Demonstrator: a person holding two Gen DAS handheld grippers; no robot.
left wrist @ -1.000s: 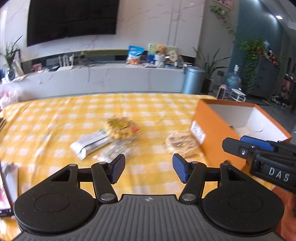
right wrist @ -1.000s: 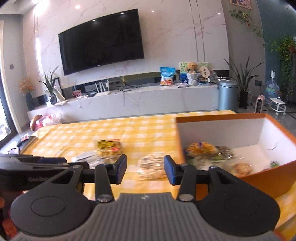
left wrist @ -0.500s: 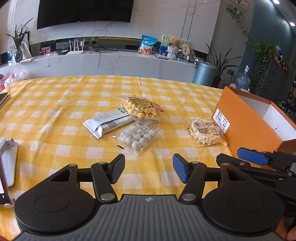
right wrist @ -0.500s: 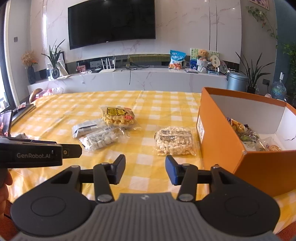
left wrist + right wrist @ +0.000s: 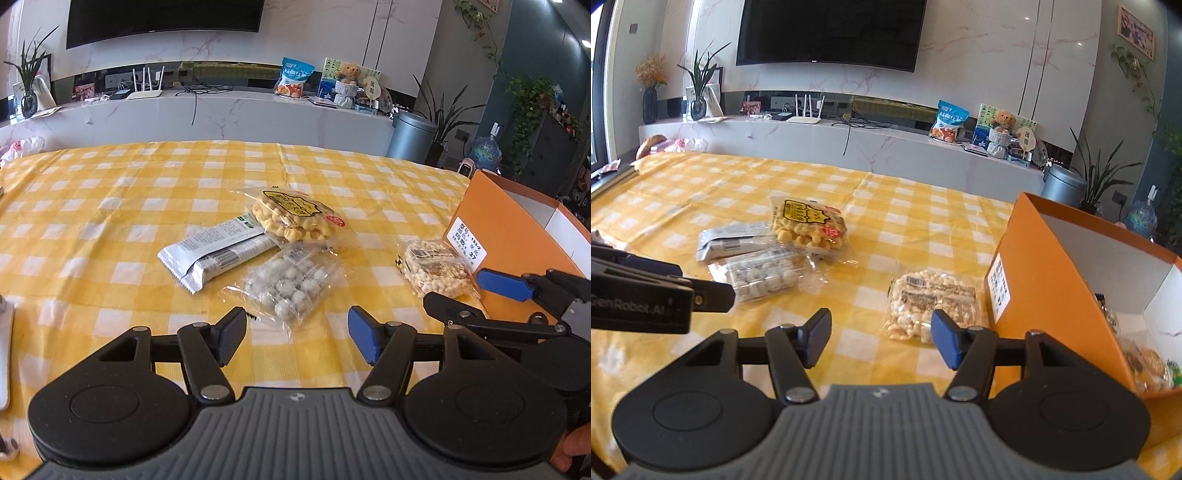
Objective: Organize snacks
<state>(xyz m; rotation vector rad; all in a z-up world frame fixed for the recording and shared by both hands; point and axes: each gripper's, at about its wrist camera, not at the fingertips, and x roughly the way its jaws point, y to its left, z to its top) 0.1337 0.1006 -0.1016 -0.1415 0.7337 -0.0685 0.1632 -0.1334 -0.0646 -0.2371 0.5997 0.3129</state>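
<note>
My left gripper (image 5: 297, 339): blue ribbed pads on black arms, jaws apart and opening, nothing between them, nothing touched.
My right gripper (image 5: 879, 338): same build, jaws apart and opening wider, empty; its right pad sits in front of the near edge of the puffed-grain pack.
Clear bag of pale balls (image 5: 291, 282): crinkled film, round whitish pieces, lying flat just beyond my left gripper.
Silver bar wrapper (image 5: 216, 253): long, flat, crimped ends, to the left of the ball bag and touching it.
Yellow ring-cake pack (image 5: 291, 216): knobbly golden pieces under clear film, overlapping the wrapper's far end.
Puffed-grain pack (image 5: 932, 295): squarish, clear, barcode on top, just beside the box wall.
Orange box (image 5: 1034, 266): cardboard, white inside, open top, snacks in its near corner, to my right.
Tablecloth (image 5: 110, 192): yellow-and-white check, creased.
</note>
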